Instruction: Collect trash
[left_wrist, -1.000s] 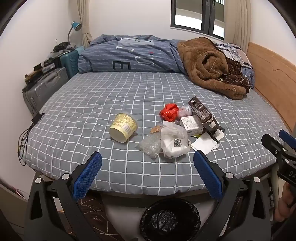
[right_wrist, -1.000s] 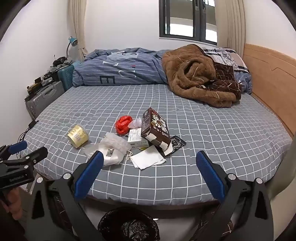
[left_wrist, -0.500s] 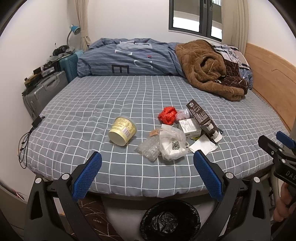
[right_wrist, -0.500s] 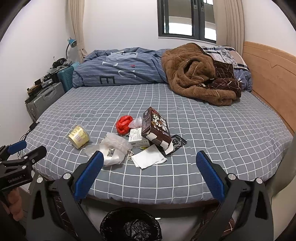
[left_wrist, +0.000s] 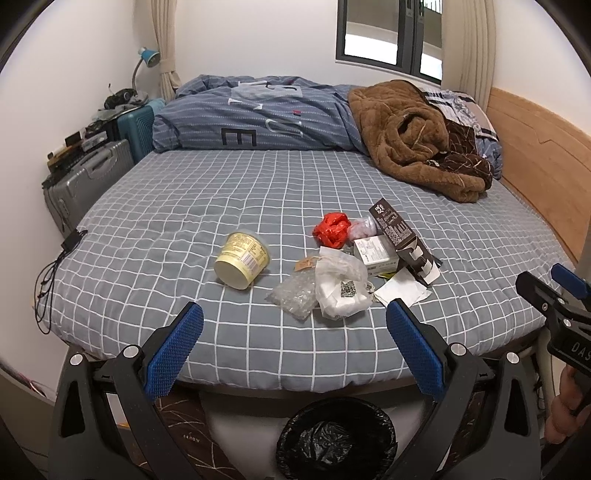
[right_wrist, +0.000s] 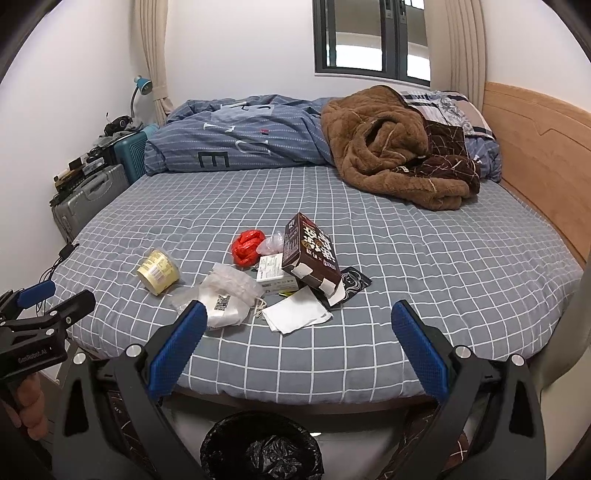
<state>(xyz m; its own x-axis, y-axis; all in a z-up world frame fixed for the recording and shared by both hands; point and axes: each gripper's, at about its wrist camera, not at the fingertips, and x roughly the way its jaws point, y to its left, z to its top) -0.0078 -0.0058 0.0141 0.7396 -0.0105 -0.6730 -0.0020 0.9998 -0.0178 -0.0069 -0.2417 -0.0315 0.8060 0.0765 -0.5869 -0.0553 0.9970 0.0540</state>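
Observation:
Trash lies on the grey checked bed (left_wrist: 221, 192): a yellow paper cup (left_wrist: 242, 264) on its side, a clear plastic bag (left_wrist: 293, 297), a white bag (left_wrist: 341, 288), a red plastic wad (left_wrist: 330, 229), a small white box (left_wrist: 375, 251), a dark brown carton (left_wrist: 400, 236) and white paper (left_wrist: 400, 291). The carton (right_wrist: 310, 251), cup (right_wrist: 157, 271) and paper (right_wrist: 295, 315) also show in the right wrist view. My left gripper (left_wrist: 293, 349) and right gripper (right_wrist: 295, 350) are open and empty, held before the bed's front edge. A black-lined bin (left_wrist: 336, 439) stands on the floor below them.
A brown blanket (left_wrist: 413, 140) and a blue duvet (left_wrist: 255, 118) lie at the back of the bed. Suitcases (left_wrist: 85, 181) stand at the left wall, with a charger cable (left_wrist: 55, 266) on the bed's left edge. A wooden headboard (left_wrist: 535, 147) is on the right.
Both grippers have risen and tilted slightly, so the bed and trash sit a little lower in view. Nothing on the bed has moved.

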